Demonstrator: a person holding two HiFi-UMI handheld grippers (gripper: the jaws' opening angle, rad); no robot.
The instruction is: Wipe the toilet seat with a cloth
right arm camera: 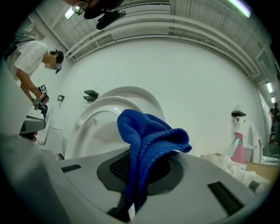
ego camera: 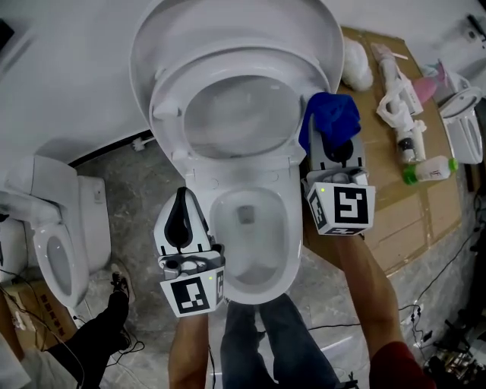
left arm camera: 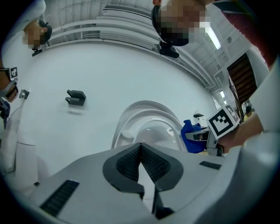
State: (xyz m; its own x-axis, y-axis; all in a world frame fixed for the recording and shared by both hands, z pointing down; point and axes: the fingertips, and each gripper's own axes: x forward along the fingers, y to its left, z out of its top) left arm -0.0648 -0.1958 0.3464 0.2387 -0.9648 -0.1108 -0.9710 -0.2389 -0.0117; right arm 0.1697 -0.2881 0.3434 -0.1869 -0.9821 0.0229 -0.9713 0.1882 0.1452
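Cloth (right arm camera: 148, 135): blue, bunched, clamped between the jaws of the right gripper (ego camera: 332, 137), folds spilling up and over the tips. Hangs just beside the right edge of the seat (ego camera: 228, 64); touching or not, cannot tell. Seat raised, leaning back against the lid (ego camera: 228, 19), ring facing the person. From the right jaws, lies ahead and to the left, long axis running up and away from the bowl (ego camera: 254, 292).

Left gripper (ego camera: 181, 199): jaws fully together, holding nothing, hovering at the left edge of the bowl rim, pointing toward the seat's lower left.

Right gripper clearly the nearer to the wiping surface, and the only one with the cloth. Probably calls for a short shift leftward to press the cloth onto the seat's right limb, then a sweep along the ring. Left gripper likely spare, or free to steady the seat.
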